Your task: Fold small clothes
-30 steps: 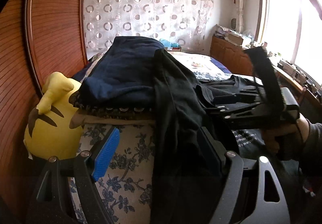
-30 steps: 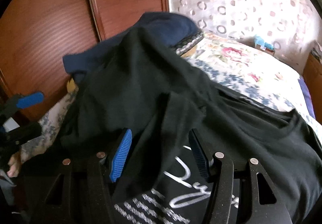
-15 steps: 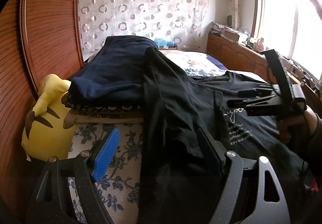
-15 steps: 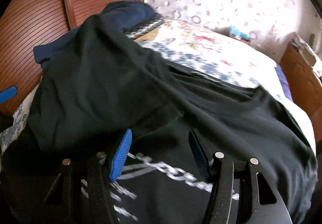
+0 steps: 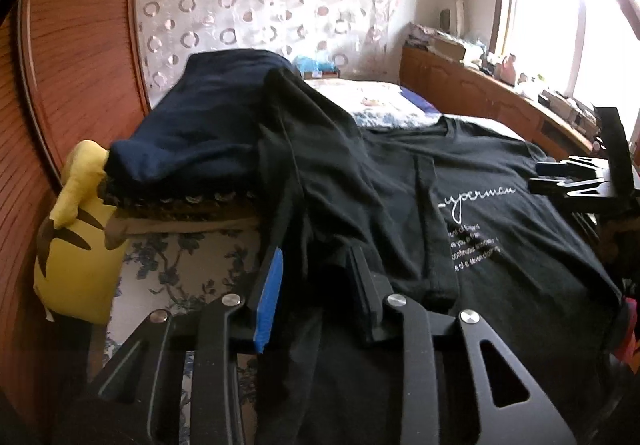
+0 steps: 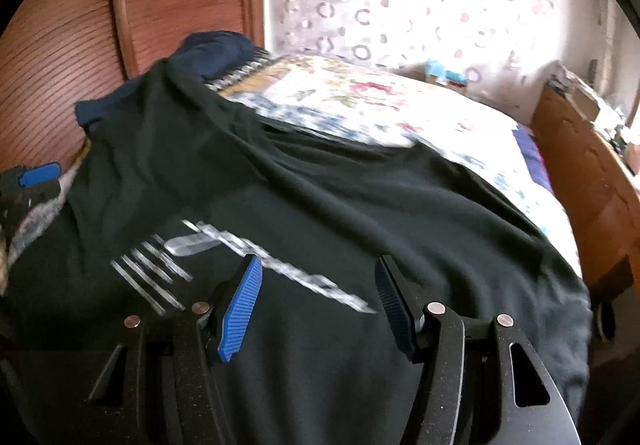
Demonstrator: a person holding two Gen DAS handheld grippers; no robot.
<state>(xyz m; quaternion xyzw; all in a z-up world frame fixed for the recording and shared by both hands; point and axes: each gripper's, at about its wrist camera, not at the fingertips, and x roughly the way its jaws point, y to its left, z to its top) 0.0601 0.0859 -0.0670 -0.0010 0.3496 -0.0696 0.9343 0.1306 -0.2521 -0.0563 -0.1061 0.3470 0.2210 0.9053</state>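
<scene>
The left gripper (image 5: 316,285), jaws just closing, seemingly pinches the black T-shirt (image 5: 500,245) on the bed (image 6: 360,105); the right gripper (image 6: 318,301) hangs released above it.

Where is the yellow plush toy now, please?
In the left wrist view the plush toy sits far left, against the wooden headboard, beside the navy garment.

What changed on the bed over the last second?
The left gripper has just been closing its jaws onto a bunched fold of the black T-shirt. The right gripper, jaws open, swept right across the shirt, exposing the white print. The navy clothes pile and yellow plush stayed put.
</scene>
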